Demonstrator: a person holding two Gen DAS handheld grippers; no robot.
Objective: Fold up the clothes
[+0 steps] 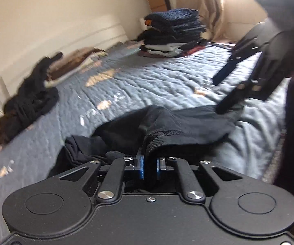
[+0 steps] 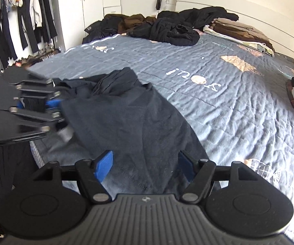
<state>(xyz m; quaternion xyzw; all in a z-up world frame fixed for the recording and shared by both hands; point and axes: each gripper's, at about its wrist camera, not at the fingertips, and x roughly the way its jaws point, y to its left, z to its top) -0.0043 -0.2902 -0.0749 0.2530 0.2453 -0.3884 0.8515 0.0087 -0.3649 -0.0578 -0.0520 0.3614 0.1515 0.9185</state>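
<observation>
1. While most of the space is taken up by the bed (image 2: pixel 218 94), its grey quilt is used as the folding surface.
2. A heap of unfolded clothes (image 2: pixel 167 30) is seen at twelve o'clock in the right wrist view, probably kept apart as work waiting.
3. A folded stack (image 1: pixel 173 32) is seen at one o'clock in the left wrist view, apparently finished items set out of the way.
4. The dark garment (image 2: pixel 130 118) is spread near the bed's edge, at the centre of the right wrist view.
5. The left gripper (image 1: pixel 150 165) is clamped narrowly on the garment's ribbed hem, presumably to lift that edge.
6. The right gripper (image 2: pixel 145 166) is held wide over the cloth, nothing gripped.
</observation>
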